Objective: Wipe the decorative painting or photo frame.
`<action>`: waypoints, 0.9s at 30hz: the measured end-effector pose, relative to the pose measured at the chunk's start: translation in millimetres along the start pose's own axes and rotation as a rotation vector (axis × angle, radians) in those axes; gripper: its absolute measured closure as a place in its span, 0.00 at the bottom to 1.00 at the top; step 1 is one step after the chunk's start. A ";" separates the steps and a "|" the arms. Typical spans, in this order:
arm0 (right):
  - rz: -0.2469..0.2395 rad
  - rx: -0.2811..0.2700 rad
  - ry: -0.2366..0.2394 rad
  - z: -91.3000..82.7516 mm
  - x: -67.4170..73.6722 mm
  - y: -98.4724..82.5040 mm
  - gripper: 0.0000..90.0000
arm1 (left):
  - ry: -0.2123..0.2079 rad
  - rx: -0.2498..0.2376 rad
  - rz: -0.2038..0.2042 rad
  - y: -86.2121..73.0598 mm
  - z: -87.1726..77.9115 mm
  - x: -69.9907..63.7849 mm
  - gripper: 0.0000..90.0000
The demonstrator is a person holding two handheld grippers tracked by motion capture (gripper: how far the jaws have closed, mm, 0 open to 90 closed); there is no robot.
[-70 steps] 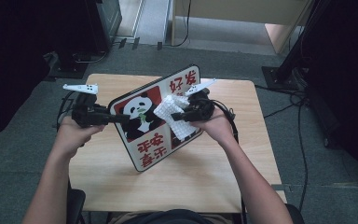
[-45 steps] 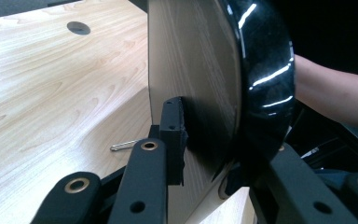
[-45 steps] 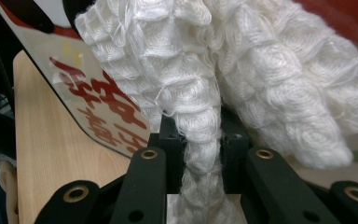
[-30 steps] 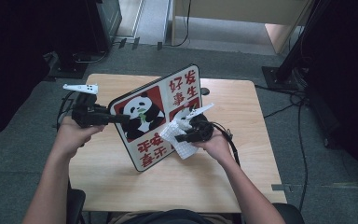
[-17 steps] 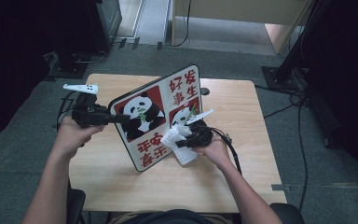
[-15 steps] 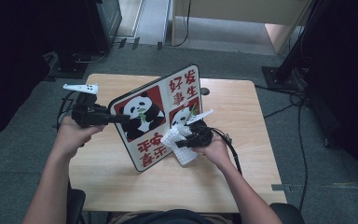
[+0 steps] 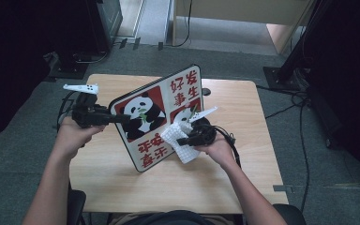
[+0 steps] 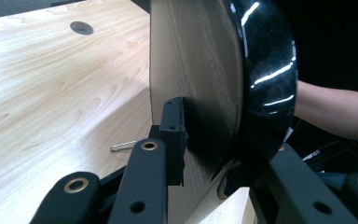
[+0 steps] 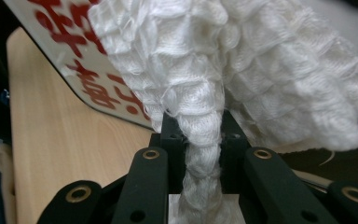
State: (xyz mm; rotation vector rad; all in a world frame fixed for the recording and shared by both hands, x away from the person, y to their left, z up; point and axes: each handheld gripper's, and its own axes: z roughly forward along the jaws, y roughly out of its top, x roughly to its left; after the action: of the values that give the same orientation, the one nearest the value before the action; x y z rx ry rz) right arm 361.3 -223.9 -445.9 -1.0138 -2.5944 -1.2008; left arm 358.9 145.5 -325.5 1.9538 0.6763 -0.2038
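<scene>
A rounded board [image 7: 143,115] with panda pictures and red characters stands tilted on one edge on the wooden table [image 7: 243,108]. My left gripper [image 7: 118,118] is shut on its left rim. In the left gripper view one pad presses the board's wooden back [image 8: 200,70] and the other its glossy black front, with the gripper [image 8: 209,140] astride the edge. My right gripper [image 7: 182,139] is shut on a white waffle cloth [image 7: 182,149], which lies against the board's lower right face. In the right gripper view the cloth [image 9: 242,60] bunches up from between the jaws [image 9: 200,135], with the board [image 9: 74,60] behind it.
The table has a round cable hole [image 7: 206,91] behind the board. A small metal pin [image 8: 123,146] lies on the tabletop under the board. Black cables [image 7: 281,110] trail over the grey carpet at the right, and dark equipment stands [image 7: 103,23] at the back left.
The right gripper has carried the cloth from the board's upper right down over its face to the lower right. The left gripper and the board have stayed put.
</scene>
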 end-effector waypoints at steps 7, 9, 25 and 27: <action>-0.007 -0.018 -0.016 -19.2 10.1 16.8 0.87 | 0.000 0.000 0.001 0.0 0.1 -0.2 0.82; -0.020 -0.035 -0.016 -29.4 14.9 28.1 0.87 | 0.000 0.000 0.000 0.0 0.1 -0.2 0.82; -0.102 -0.052 -0.017 -67.2 48.9 96.7 0.86 | -0.001 -0.001 0.000 -0.2 0.0 0.5 0.82; -0.117 -0.057 -0.008 -73.0 55.6 110.6 0.86 | -0.006 0.003 -0.004 -0.4 0.1 0.9 0.81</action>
State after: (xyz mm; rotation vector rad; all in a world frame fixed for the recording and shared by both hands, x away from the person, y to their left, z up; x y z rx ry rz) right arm 373.7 -195.1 -305.7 -0.8894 -2.6735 -1.3071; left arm 359.4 145.9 -326.2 1.9539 0.6764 -0.2129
